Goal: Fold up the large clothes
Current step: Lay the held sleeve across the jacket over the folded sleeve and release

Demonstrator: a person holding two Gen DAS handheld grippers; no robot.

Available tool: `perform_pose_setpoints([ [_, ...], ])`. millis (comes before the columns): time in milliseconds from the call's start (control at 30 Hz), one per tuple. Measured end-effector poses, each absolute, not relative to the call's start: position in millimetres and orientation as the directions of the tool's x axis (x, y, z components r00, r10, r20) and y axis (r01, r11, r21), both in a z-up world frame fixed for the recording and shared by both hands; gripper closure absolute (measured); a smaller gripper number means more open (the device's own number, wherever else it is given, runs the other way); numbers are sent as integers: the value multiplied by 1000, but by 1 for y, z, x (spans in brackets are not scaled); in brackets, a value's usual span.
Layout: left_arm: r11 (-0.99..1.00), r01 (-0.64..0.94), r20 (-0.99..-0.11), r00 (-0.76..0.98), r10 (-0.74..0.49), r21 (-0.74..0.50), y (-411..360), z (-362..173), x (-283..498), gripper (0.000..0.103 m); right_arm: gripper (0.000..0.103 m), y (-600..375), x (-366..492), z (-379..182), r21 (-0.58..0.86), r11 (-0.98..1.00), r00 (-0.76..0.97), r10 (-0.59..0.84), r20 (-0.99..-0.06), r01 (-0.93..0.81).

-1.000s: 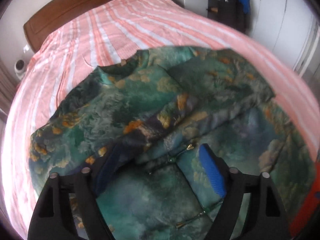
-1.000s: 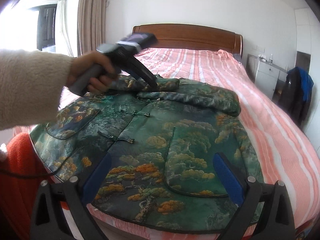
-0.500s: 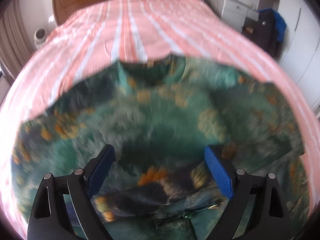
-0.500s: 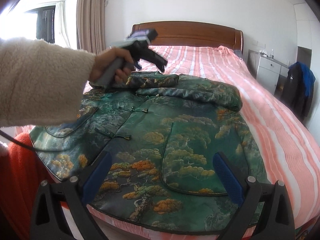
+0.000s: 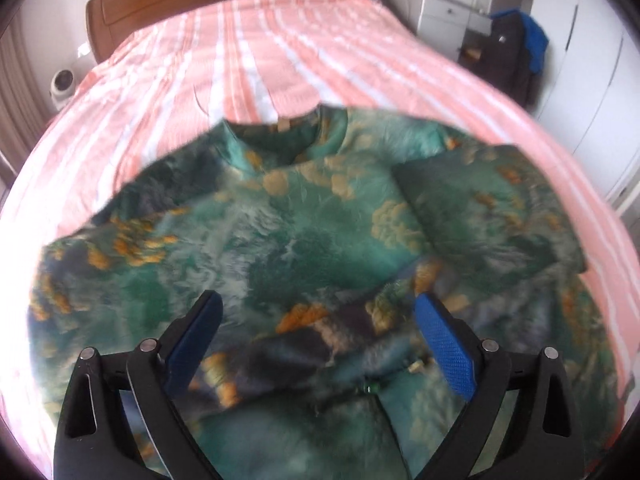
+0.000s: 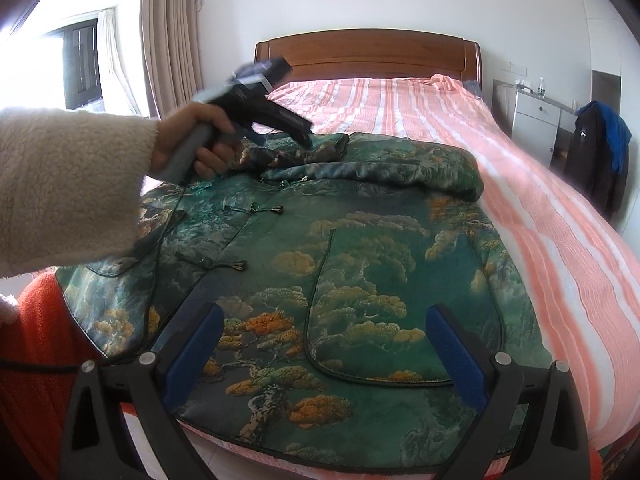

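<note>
A green jacket (image 6: 360,248) with a pine and cloud print lies face up on the bed, its collar (image 5: 276,136) toward the headboard. Both sleeves are folded across the chest: one (image 6: 380,168) on the right, a darker one (image 6: 296,156) on the left. A hand in a cream fleece sleeve holds my left gripper (image 5: 318,304) just above that darker sleeve (image 5: 304,344); its jaws are opening and the pads press on nothing. My right gripper (image 6: 325,316) hangs open over the jacket's lower front, near the hem.
The bed has a pink and white striped sheet (image 6: 520,200) and a wooden headboard (image 6: 368,56). A white cabinet (image 6: 536,120) and dark and blue clothes (image 6: 600,152) stand on the right. An orange-red cloth (image 6: 44,340) lies at the bed's near left corner.
The left gripper's jaws have widened, and it has shifted along the folded sleeve toward the collar. The right gripper has stayed still.
</note>
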State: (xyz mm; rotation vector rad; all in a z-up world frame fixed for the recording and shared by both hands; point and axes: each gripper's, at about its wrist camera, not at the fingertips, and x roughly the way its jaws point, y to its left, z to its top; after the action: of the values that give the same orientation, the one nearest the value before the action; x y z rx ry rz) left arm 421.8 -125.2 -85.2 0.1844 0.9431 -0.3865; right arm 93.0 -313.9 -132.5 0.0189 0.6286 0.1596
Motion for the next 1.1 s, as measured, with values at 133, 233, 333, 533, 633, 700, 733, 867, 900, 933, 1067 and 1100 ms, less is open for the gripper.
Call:
perform_pose_setpoints([
  [133, 943, 331, -777, 584, -236, -38, -88, -66, 417, 5, 3, -313, 95, -135, 72, 987, 789, 160, -593, -146],
  [233, 979, 202, -791, 594, -148, -32, -51, -77, 429, 5, 3, -311, 97, -137, 69, 986, 785, 162, -598, -151],
  [333, 995, 97, -846, 531, -42, 11, -24, -116, 447, 5, 3, -307, 98, -138, 61, 986, 784, 162, -599, -157],
  [533, 972, 171, -864, 500, 53, 159, -50, -140, 448, 5, 3, -305, 98, -140, 52, 985, 778, 160, -608, -162],
  [633, 976, 198, -838, 545, -34, 90, -60, -110, 438, 5, 3, -307, 97, -139, 52, 986, 782, 156, -603, -157],
  [700, 972, 229, -805, 587, -92, 56, -73, -86, 429, 4, 3, -309, 98, -140, 63, 987, 781, 158, -604, -151],
  [733, 969, 245, -791, 600, -120, 39, -81, -76, 426, 4, 3, -310, 98, -140, 69, 986, 780, 160, -605, -149],
  [867, 941, 338, -767, 600, -226, -13, -118, -64, 417, 4, 3, -310, 99, -140, 73, 986, 779, 165, -605, -153],
  [900, 932, 364, -776, 588, -229, 1, -130, -73, 417, 4, 3, -310, 99, -140, 71, 985, 778, 165, -606, -154],
  [933, 924, 381, -792, 572, -215, 24, -140, -86, 418, 4, 3, -309, 99, -141, 69, 985, 777, 165, -608, -156],
  [1067, 893, 434, -875, 470, -114, 117, -171, -153, 426, 1, 3, -309, 98, -140, 64, 986, 778, 163, -608, -156],
  [1100, 897, 425, -863, 492, -116, 122, -171, -152, 424, 1, 3, -309, 97, -140, 66, 986, 778, 163, -607, -155],
])
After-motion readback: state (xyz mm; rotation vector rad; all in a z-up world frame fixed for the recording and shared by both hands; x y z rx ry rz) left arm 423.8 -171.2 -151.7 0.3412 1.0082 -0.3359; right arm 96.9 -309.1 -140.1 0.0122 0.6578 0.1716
